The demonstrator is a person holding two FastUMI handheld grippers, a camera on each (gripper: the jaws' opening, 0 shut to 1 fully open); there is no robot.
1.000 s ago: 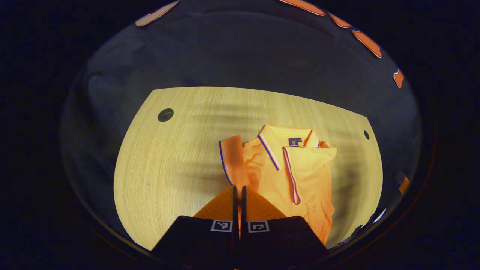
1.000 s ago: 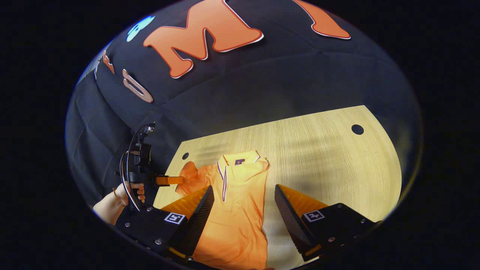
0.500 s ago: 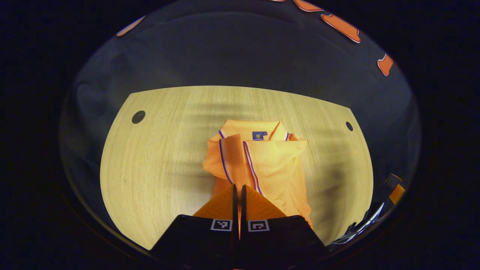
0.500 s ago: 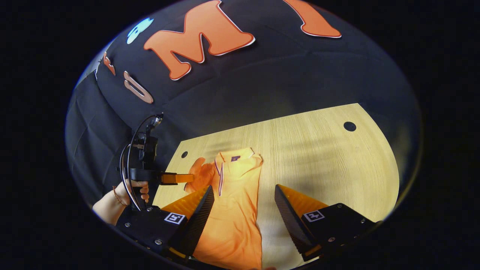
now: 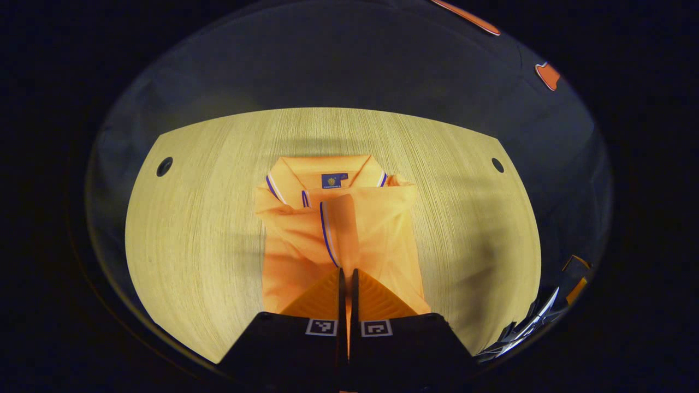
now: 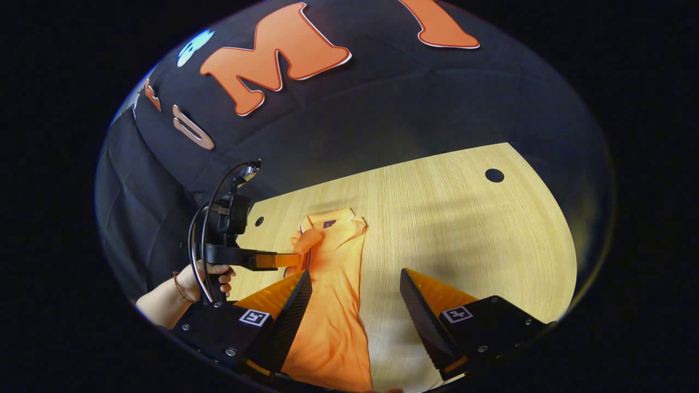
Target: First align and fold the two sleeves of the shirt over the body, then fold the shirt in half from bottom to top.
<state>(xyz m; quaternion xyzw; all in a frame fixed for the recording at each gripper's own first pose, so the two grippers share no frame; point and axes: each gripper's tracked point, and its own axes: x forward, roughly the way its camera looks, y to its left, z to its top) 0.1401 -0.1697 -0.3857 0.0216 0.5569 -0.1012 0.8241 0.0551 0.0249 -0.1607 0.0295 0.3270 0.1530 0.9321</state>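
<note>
The desk [image 5: 196, 234] lies bare on both sides of the shirt [image 5: 295, 256], out to its left and right edges and its far edge. A small round hole [image 5: 164, 166] sits near each far corner. The left tongs [image 6: 295, 260], held over the shirt's collar end, block that approach; the right tongs [image 6: 355, 286] hang above the near edge.

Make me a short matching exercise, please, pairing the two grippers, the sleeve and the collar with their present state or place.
Things:
1. left gripper
2. right gripper
3. sleeve
4. collar

States or places:
a. open, above the shirt
b. lies at the shirt's far end
c. shut on fabric
d. lifted over the shirt's body, pinched at its near end

Pairs: 1-c, 2-a, 3-d, 4-b
</note>
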